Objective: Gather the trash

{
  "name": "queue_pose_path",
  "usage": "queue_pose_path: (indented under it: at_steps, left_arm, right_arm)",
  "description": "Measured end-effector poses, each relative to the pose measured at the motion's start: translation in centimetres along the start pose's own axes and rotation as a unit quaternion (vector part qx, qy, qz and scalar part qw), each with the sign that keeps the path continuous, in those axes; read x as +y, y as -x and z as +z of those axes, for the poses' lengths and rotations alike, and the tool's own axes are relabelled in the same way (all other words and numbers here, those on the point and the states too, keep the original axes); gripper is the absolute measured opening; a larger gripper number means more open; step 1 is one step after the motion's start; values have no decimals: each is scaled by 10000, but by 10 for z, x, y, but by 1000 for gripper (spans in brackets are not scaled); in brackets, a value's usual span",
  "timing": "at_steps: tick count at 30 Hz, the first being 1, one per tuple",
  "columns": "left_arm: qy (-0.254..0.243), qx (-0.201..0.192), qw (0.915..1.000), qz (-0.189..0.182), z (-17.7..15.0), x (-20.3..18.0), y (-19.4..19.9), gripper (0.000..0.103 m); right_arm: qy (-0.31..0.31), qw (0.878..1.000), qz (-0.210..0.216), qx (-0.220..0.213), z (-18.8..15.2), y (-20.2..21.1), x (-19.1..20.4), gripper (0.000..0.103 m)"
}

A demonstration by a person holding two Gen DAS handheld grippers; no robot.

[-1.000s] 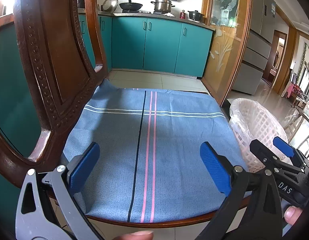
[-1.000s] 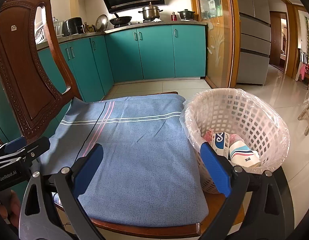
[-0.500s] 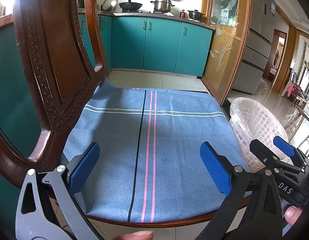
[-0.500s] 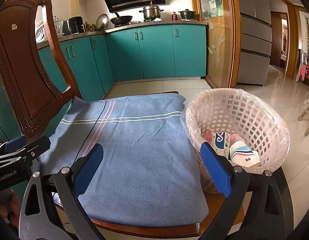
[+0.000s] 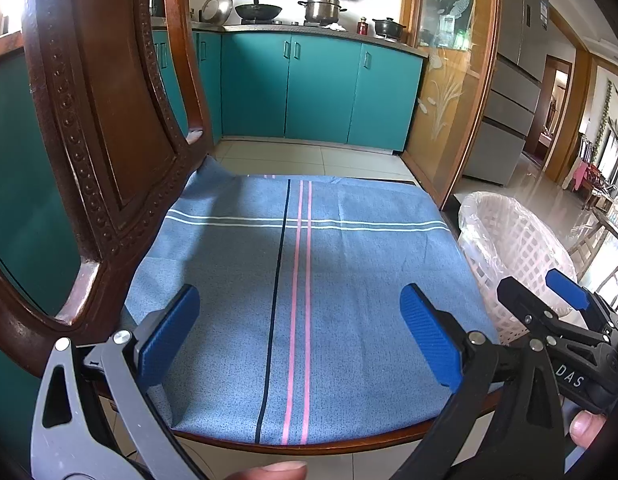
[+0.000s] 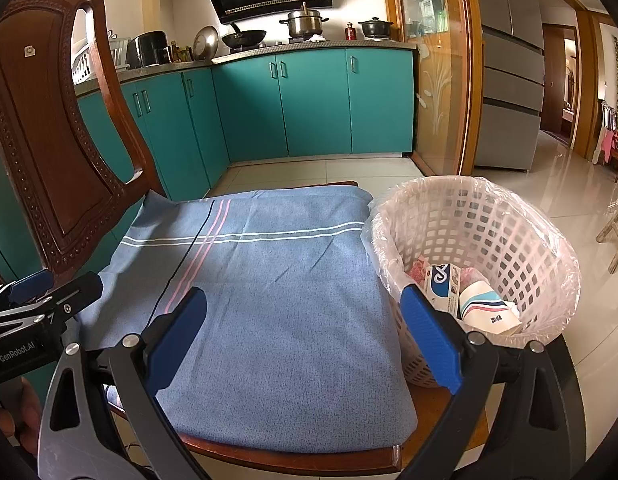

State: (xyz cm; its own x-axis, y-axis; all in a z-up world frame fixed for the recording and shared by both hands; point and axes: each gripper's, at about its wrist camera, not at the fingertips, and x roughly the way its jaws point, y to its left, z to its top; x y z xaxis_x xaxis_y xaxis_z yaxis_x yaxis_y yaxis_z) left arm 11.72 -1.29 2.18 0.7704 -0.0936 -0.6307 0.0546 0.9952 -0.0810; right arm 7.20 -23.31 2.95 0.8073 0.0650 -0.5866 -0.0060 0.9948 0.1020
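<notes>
Teal cabinets [image 6: 309, 104] and a stove with pots fill the far side of the kitchen, and in front of them a wooden chair [image 5: 101, 128] carries a blue striped cloth [image 5: 301, 280] over its seat. Nothing lies on that cloth. Beside the seat, at about 3 o'clock from where both tools point, stands a white lattice basket [image 6: 509, 224] lined with a clear bag. It already holds the trash: a blue-and-white carton [image 6: 443, 282], a striped paper cup [image 6: 485, 308] and something pink underneath (I cannot tell what).

The left tool [image 5: 295, 334] hangs over the near edge of the seat, fingers spread wide and holding nothing. The right tool [image 6: 303, 338] is likewise spread and empty, its right-hand finger [image 6: 429, 340] overlapping the basket's near wall in the view.

By my reckoning the collecting is finished or close to it. The sensible thing now is to look over the seat and the floor for stray pieces, keeping both tools apart and clear of the bag's loose rim.
</notes>
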Motion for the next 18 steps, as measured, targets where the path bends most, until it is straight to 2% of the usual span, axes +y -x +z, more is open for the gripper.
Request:
queue_pose_path:
  at_steps: [18]
  left_arm:
    - [-36, -11, 10000, 1, 1, -2, 2, 100]
  right_arm:
    - [12, 10000, 6, 0, 0, 0, 0, 95]
